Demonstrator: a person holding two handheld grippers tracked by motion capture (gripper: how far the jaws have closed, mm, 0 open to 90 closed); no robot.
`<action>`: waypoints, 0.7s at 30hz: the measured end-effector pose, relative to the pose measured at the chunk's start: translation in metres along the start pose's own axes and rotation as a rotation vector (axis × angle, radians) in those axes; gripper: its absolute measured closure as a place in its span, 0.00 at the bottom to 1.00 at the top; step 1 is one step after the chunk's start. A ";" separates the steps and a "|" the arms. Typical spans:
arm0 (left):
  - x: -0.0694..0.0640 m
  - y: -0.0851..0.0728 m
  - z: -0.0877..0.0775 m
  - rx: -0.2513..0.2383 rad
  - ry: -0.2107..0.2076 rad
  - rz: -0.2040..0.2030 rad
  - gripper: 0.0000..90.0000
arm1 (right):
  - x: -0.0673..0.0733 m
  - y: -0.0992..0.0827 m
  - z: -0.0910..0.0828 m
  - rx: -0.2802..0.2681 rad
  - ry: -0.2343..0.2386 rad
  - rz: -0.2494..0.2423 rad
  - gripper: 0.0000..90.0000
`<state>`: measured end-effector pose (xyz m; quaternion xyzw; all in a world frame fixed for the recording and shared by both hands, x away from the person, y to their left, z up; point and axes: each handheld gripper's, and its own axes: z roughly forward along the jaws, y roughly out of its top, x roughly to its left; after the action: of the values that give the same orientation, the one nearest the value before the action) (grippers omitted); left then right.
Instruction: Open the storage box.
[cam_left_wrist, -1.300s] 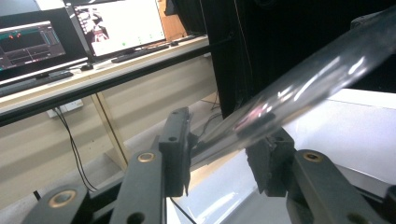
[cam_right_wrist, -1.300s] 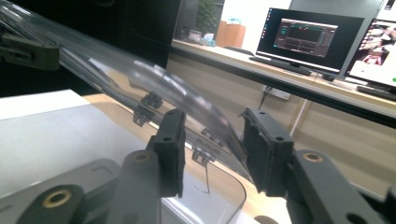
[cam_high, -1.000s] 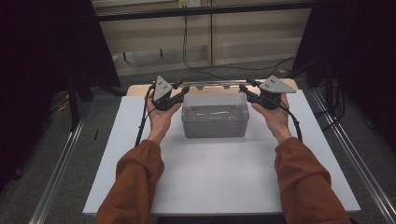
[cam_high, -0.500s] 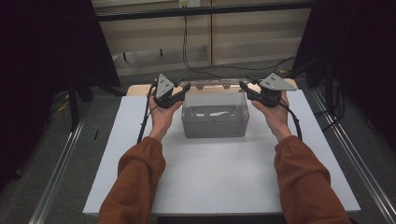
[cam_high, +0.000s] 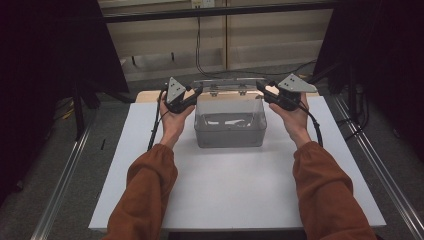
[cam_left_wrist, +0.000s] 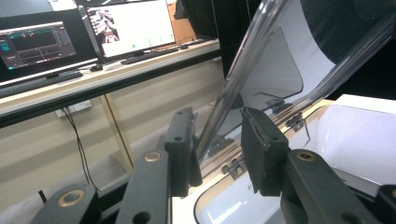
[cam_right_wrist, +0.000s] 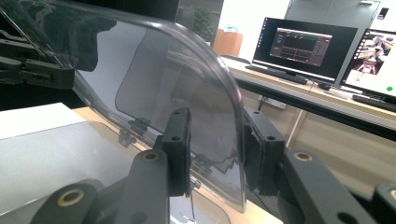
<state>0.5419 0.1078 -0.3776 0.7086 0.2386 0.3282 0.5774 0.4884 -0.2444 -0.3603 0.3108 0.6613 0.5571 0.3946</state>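
A clear plastic box (cam_high: 230, 125) stands on the white table top, toward its back. Its hinged clear lid (cam_high: 227, 86) is swung up and stands near upright over the back edge. My left gripper (cam_high: 197, 91) holds the lid's left end, and its jaws have just been closing on the rim. My right gripper (cam_high: 260, 86) is shut on the lid's right end. In the left gripper view the lid's rim (cam_left_wrist: 243, 60) runs up between the pads of the left gripper (cam_left_wrist: 217, 121). In the right gripper view the lid's curved corner (cam_right_wrist: 140, 60) sits between the pads of the right gripper (cam_right_wrist: 217, 121).
The white table top (cam_high: 225, 200) lies between the person's orange sleeves. Metal rails (cam_high: 65, 180) run along the floor on both sides. Cables hang at the back wall. A desk with monitors (cam_left_wrist: 130, 28) stands beyond the table.
The lid has swung up from the top of the box to near upright at the back. Both grippers rose and moved back with it.
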 end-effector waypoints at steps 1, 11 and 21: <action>0.000 0.000 0.001 0.003 0.010 0.005 0.70 | 0.000 0.000 0.000 0.001 0.000 0.000 0.71; 0.005 -0.001 0.008 0.024 0.017 0.017 0.71 | -0.002 0.003 0.004 -0.005 -0.007 0.003 0.72; 0.007 -0.009 0.016 0.030 -0.002 -0.004 0.75 | -0.006 0.003 0.007 -0.009 -0.007 0.004 0.73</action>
<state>0.5589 0.1049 -0.3872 0.7169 0.2443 0.3227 0.5677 0.4972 -0.2458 -0.3568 0.3124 0.6566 0.5597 0.3974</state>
